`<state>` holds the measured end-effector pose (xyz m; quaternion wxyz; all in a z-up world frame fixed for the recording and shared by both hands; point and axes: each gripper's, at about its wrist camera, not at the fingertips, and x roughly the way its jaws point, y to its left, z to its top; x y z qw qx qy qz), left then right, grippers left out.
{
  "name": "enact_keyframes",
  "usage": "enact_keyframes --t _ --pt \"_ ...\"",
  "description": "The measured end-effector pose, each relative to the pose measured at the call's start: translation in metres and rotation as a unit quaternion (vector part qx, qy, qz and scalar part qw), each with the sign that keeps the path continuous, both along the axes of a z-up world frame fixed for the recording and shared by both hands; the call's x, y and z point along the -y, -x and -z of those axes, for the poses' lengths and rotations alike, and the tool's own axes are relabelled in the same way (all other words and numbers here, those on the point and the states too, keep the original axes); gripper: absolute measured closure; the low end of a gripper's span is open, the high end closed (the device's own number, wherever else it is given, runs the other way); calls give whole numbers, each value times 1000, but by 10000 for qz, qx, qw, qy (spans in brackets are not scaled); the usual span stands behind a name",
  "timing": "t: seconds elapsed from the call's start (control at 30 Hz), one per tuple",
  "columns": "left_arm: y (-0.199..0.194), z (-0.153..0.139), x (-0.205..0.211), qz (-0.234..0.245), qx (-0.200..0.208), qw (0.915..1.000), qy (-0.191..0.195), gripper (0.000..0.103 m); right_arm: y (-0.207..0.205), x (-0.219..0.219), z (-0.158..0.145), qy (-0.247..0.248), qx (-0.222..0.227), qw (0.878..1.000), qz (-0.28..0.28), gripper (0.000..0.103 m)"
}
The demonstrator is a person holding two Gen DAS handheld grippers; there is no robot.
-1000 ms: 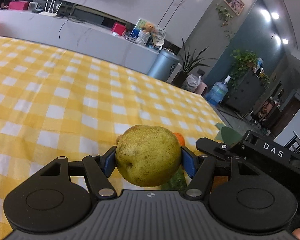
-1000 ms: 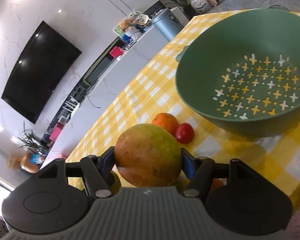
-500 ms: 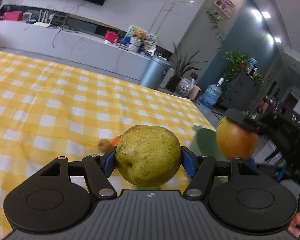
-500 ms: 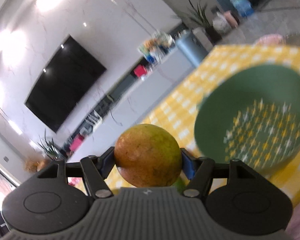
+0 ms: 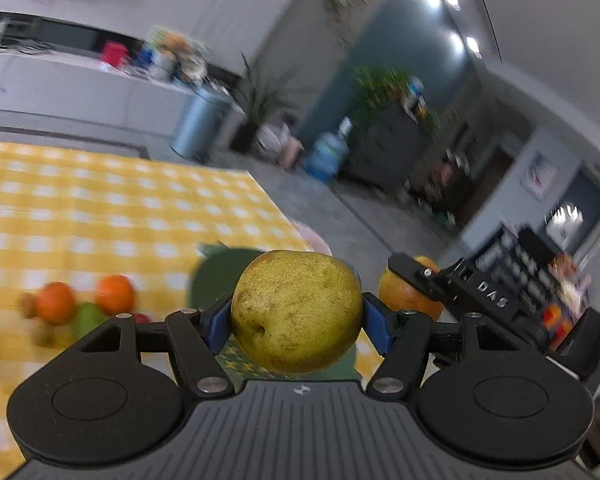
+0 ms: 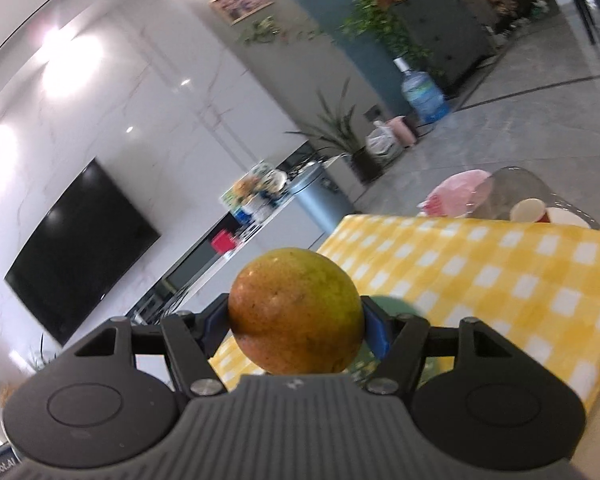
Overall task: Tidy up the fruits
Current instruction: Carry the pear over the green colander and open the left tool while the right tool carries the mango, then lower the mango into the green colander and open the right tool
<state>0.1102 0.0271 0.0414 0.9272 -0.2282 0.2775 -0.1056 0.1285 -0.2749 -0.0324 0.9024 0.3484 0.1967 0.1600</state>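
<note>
Pear (image 5: 296,312), yellow-green and speckled, clamped between the blue pads (image 5: 216,326) of the left gripper (image 5: 298,326) in the left wrist view, held above the table. Nearly round, so no clear long axis; dimpled end turned toward the camera and a little down. Just below and behind it, part of a green colander (image 5: 216,276) on the yellow checked cloth (image 5: 100,208); contents hidden by the fruit and blur. Off to the left on the cloth, a blurred cluster of two oranges (image 5: 114,294) with small green and red fruit. At right, the right gripper (image 5: 414,288) gripping an orange-yellow mango (image 5: 400,296).

Mango (image 6: 296,312) in the right wrist view pinched between the right gripper's (image 6: 296,326) pads, orange on the left flank, green toward the right; rounded, long axis not clear. Sliver of the green colander (image 6: 392,308) behind it, inside not visible. Yellow checked cloth (image 6: 500,272) beyond.
</note>
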Motion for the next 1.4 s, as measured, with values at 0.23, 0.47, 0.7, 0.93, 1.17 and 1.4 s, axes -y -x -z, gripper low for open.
enact_keyframes --t 0.23,0.47,0.7,0.93,1.17,1.4 --pt "-73 39 53 438 -636 9893 -1236 27 -2 31 18 -345 -197 9986 359 38" --pt "-109 73 70 633 -1411 9649 -2123 27 -10 29 30 -435 -372 9983 122 38" --pt "-123 92 79 763 -1766 9379 -2885 27 -11 30 32 -473 -420 9978 173 38" --pt "-131 103 81 648 -1882 9205 -3364 27 -10 28 33 -470 -526 9974 173 38" --pt "-132 104 88 792 -1899 9098 -3604 23 -13 23 33 -337 -586 9976 117 38" --pt "-134 86 84 654 -1613 9186 -3547 13 -15 23 35 -319 -674 9972 101 38"
